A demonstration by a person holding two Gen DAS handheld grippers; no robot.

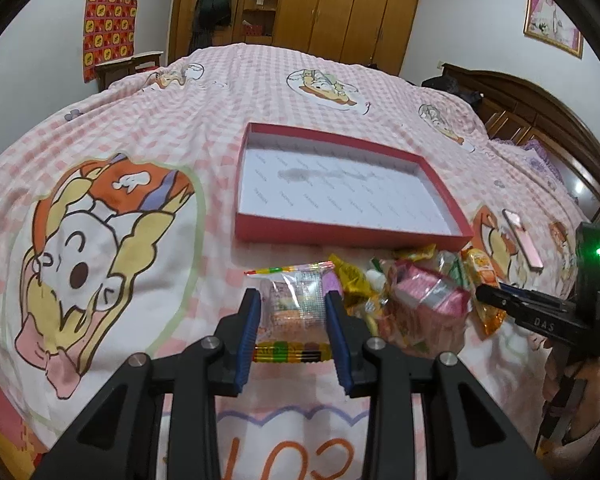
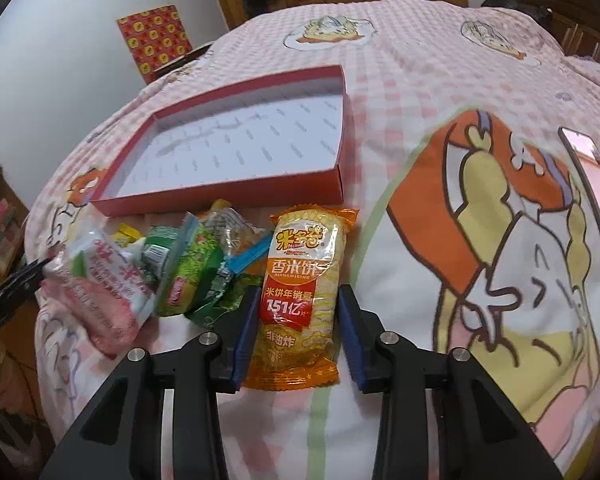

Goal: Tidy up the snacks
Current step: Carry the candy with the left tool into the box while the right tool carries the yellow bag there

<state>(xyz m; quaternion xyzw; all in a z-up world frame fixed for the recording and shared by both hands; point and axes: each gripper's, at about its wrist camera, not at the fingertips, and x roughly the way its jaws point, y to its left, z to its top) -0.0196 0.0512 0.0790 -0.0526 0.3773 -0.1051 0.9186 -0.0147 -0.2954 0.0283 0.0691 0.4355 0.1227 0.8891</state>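
Home bedroom. Bed [image 1: 204, 120] under pink checked cartoon-print cover fills view. Beyond bed: wooden wardrobe [image 1: 340, 8], clothes hanging beside its corner shelves. Right of bed: dark carved headboard [image 1: 540, 116]. Framed picture [image 1: 552, 20] on wall above headboard.

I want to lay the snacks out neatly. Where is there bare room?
The red box is empty inside. Bare bedspread lies left of and beyond it, and between box and phone. Crowded: the snack pile before the box's near wall.

Pink checked bed [image 1: 204, 120], red tray [image 1: 352, 238], snack pile [image 1: 412, 296], phone [image 1: 522, 238]
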